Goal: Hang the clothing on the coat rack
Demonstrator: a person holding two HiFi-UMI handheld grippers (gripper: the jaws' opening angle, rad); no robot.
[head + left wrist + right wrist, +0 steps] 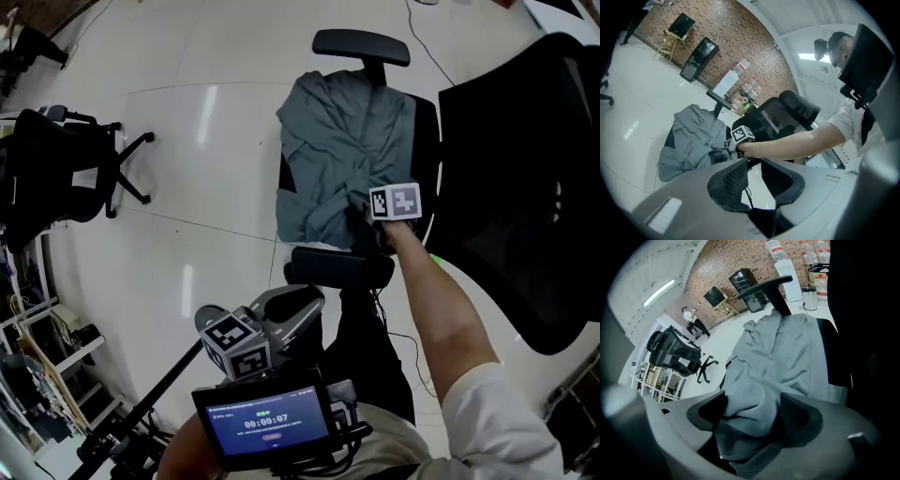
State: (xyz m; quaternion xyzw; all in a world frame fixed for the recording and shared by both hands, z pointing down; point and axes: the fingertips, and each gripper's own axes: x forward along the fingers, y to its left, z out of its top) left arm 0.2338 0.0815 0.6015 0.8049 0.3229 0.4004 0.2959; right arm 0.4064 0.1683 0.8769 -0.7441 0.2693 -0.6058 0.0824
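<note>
A grey-blue garment point(342, 141) lies crumpled over the seat and back of a black office chair point(361, 45). My right gripper point(367, 217) reaches down onto the garment's near edge. In the right gripper view its jaws point(752, 416) stand wide, with a thick fold of the garment point(783, 357) bunched between the pads. The left gripper view shows the same garment point(691, 138) with the right gripper point(724, 146) on it. My left gripper point(300, 305) hangs back near my body, its jaws point(757, 180) a narrow gap apart with nothing between them.
A large black mesh chair point(525, 187) stands right beside the garment chair. Another black chair point(56, 169) is at the far left, with shelving point(37, 366) below it. A black pole point(159, 389) slants down at lower left. A cable point(398, 337) lies on the white floor.
</note>
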